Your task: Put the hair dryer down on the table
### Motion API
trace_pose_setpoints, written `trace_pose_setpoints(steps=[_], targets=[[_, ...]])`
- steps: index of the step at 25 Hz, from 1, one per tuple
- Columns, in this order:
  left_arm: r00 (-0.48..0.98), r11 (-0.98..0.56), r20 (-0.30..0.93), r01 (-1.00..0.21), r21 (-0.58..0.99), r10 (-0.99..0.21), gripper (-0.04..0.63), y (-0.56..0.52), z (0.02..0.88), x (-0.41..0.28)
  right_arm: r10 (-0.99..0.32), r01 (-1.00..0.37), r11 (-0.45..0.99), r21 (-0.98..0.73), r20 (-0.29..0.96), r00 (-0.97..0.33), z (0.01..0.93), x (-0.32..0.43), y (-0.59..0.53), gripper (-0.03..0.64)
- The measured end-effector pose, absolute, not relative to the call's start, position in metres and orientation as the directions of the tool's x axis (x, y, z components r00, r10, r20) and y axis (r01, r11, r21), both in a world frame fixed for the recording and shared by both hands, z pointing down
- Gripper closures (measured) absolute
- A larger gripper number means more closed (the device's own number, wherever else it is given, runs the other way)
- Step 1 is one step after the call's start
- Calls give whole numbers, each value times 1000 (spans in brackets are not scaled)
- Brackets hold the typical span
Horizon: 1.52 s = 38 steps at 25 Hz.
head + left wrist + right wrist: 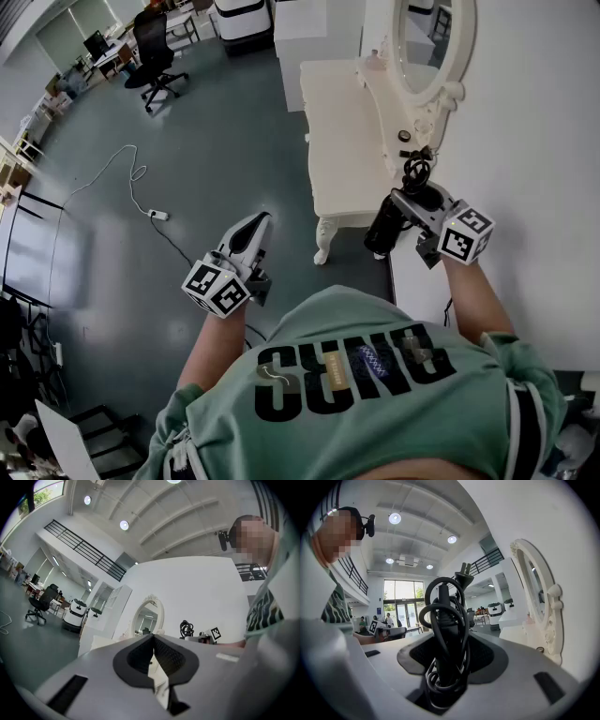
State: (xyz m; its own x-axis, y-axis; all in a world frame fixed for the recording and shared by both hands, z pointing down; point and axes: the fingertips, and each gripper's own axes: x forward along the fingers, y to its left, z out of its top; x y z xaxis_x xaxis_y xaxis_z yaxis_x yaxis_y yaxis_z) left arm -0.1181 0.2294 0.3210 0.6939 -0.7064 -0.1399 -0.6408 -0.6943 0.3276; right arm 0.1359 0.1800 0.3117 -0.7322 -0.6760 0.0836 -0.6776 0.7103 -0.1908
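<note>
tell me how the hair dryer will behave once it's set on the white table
The hair dryer looks rigid, but its round barrel may roll or tip sideways. The cord, coiled round the handle in the right gripper, looks springy and loosely wound, so loops could slip free.

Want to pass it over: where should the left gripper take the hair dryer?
Probably the hair dryer by its black barrel, from the left: it juts free of the right gripper, whose fingers clamp the cord-wrapped handle.
</note>
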Motion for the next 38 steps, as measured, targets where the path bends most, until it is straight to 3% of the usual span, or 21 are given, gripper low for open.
trace_pose_setpoints(steps=[18,38], targets=[[689,-688,-131,-651,320,-713,584,236,317,-114,-665,-665,722,-191,77,-743,307,138,181,431],[615,-613,-105,-725,313,-782,584,237,333,-32,-521,-518,836,-184,34,-853,304,154,117,433]])
